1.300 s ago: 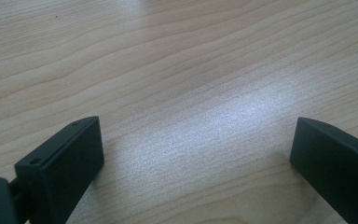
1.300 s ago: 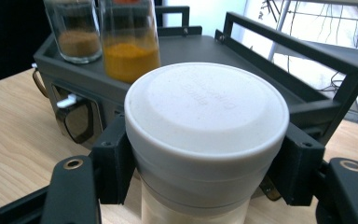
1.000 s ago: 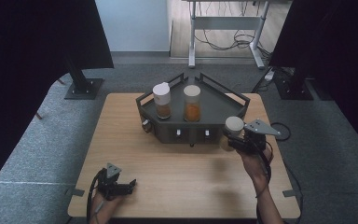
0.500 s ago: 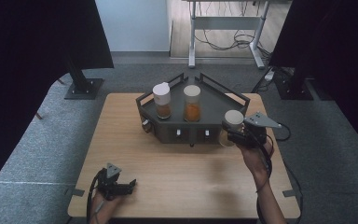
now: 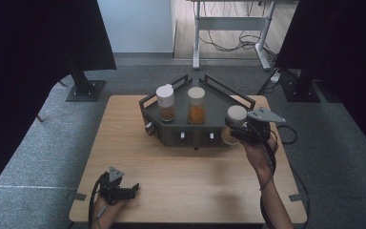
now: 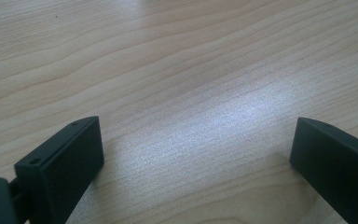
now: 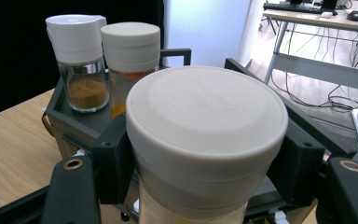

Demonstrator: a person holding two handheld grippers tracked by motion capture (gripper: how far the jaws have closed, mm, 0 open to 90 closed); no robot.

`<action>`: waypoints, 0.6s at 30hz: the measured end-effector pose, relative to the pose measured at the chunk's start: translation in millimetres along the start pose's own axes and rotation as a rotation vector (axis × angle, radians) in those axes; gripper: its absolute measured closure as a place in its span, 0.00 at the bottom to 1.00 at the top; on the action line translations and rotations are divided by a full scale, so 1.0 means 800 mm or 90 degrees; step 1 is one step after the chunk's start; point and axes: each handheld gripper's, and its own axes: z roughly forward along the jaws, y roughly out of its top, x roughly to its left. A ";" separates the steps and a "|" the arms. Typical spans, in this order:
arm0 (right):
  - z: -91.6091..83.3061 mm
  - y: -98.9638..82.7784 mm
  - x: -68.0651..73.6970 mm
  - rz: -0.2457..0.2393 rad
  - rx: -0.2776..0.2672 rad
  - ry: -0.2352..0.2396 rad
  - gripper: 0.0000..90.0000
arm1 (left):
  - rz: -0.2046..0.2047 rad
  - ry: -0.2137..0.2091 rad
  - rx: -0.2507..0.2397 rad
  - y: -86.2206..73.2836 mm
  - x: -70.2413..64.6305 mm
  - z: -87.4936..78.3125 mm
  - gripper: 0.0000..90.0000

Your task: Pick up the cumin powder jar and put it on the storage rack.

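- You've got the jar (image 7: 200,140) clamped between the right gripper's (image 5: 246,130) jaws, gripped just under its cream lid; in the high view it sits right of centre, at the rack's (image 5: 217,102) right front corner.
- I'd say it's lifted, not seated: the jar (image 5: 234,123) hangs at the rack's edge, and I can't tell whether its base touches anything.
- Two jars already stand upright in the rack, the white-capped one (image 5: 165,102) with brown powder and, beside it, the orange one (image 5: 196,105). In the right gripper view they're at upper left, behind your jar.
- So, by my read, two are placed and this third is about to go in; what's left is carrying it over the rail, setting it down and letting go.
- Your left gripper (image 5: 119,187) rests at lower left on the table (image 5: 209,181), jaws spread wide over bare wood, holding nothing.
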 end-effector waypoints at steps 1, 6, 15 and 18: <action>0.001 0.002 0.000 0.000 -0.001 -0.001 0.37 | 0.000 0.000 0.000 0.000 0.000 0.000 0.03; 0.005 0.010 0.001 -0.001 -0.002 -0.001 0.37 | 0.000 0.000 0.001 0.000 0.000 0.000 0.03; 0.015 0.021 -0.005 0.003 0.001 -0.012 0.37 | 0.001 0.000 0.003 0.000 0.000 0.000 0.03; 0.019 0.026 -0.006 0.004 0.002 -0.017 0.37 | 0.001 0.000 0.005 0.000 0.000 -0.001 0.03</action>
